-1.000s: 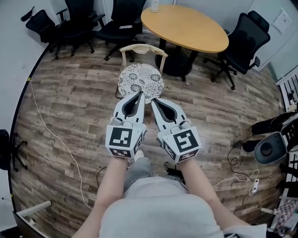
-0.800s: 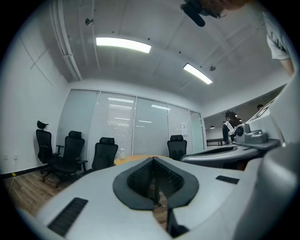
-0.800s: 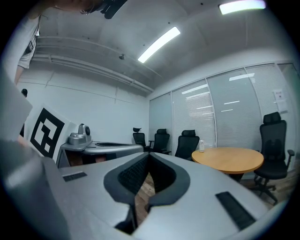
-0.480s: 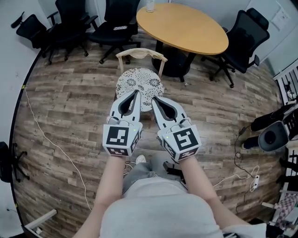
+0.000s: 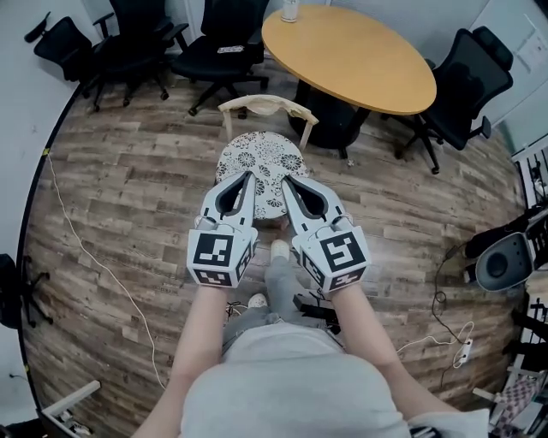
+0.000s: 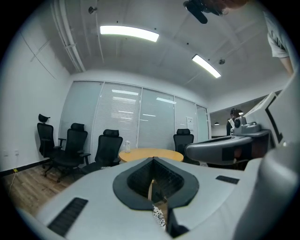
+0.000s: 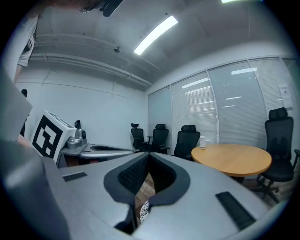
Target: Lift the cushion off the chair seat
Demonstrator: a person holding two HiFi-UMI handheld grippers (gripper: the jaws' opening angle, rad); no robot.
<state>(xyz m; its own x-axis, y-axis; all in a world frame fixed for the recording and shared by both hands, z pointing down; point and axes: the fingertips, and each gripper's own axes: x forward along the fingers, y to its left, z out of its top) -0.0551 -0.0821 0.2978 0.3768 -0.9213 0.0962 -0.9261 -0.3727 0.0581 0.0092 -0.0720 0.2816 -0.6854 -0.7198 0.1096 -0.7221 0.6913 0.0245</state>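
We hold both claws out in front of us, side by side and pointing nearly level toward the chair (image 5: 263,105). The left claw (image 5: 250,174) is closed, its jaws meeting at the tips with nothing between them; its own view shows the same, the left claw (image 6: 152,159) pinched together around an empty dark hollow. The right claw (image 5: 285,179) is closed too, and in its view the right claw (image 7: 149,154) grips nothing.

The cushion (image 5: 261,158) is round, white with a dark flower pattern, and lies flat on the chair seat, in front of the pale wooden backrest. From the head view the tips of both claws lie over the cushion's near edge; we cannot tell whether they touch it. A sliver of the cushion (image 6: 159,218) shows low through the gap under the left jaws, and a sliver of the cushion (image 7: 144,209) under the right.

Beyond the chair stands a round wooden table (image 5: 360,60) with a bottle (image 5: 289,10) at its far edge. Black office chairs (image 5: 218,38) stand around it. A thin cable (image 5: 90,252) runs across the plank floor (image 5: 137,171) on our left.
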